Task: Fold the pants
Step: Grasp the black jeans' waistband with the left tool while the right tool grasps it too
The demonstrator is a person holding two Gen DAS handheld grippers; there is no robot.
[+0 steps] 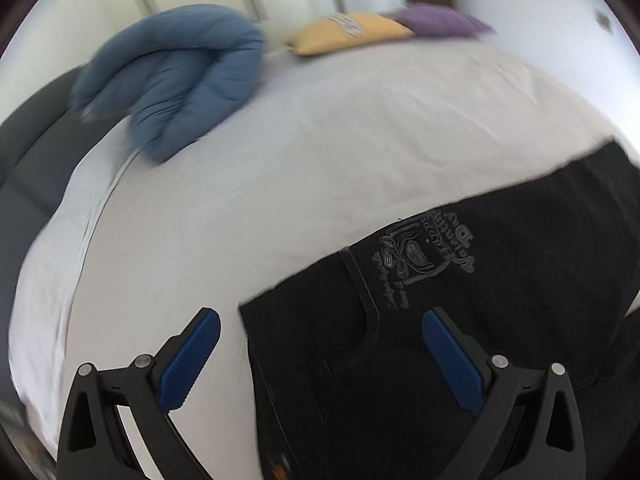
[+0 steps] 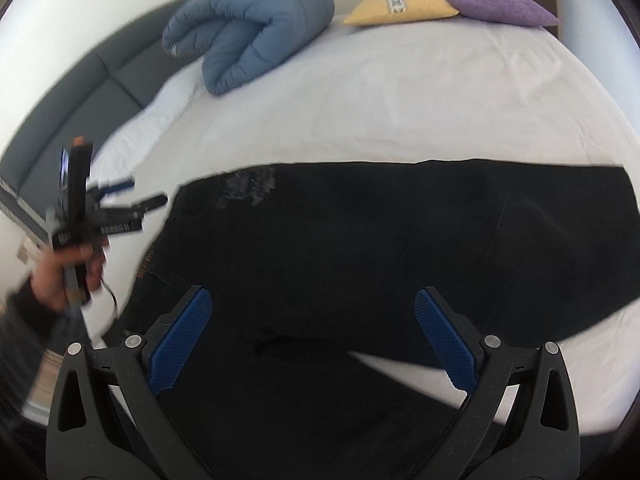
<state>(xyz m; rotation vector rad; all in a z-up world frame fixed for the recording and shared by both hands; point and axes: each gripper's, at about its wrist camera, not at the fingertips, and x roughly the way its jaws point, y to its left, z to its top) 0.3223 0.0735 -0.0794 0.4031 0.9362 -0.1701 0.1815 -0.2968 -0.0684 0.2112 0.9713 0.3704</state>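
The black pants (image 2: 360, 240) lie spread on the white bed (image 2: 400, 100), waistband toward the left side and legs running off to the right; laid out flat like this they give both claws a clean edge to take, and the two legs part in a narrow wedge of sheet near the bottom of the right wrist view, so by my reading no fold has been made yet.

The left claw (image 1: 320, 344) hangs just above the waistband corner, its blue pads (image 1: 192, 360) wide apart and gripping nothing; one pad sits over bare sheet and the other over cloth beside the grey printed logo (image 1: 424, 256), which suggests it is lining up on the waist edge. In the right wrist view the same tool appears held in the person's left hand (image 2: 68, 272) off the left end of the pants.

The right claw (image 2: 312, 320) is also spread wide and empty, poised over the crotch and upper legs; from there it could reach the near leg to bring it over the far one.

A rolled blue duvet (image 2: 256, 28), a yellow pillow (image 2: 400, 6) and a purple pillow (image 2: 500, 4) sit at the far edge of the bed, well apart from the pants, leaving free sheet around the work; the left wrist view is blurred, so finer detail of the seam there is uncertain.
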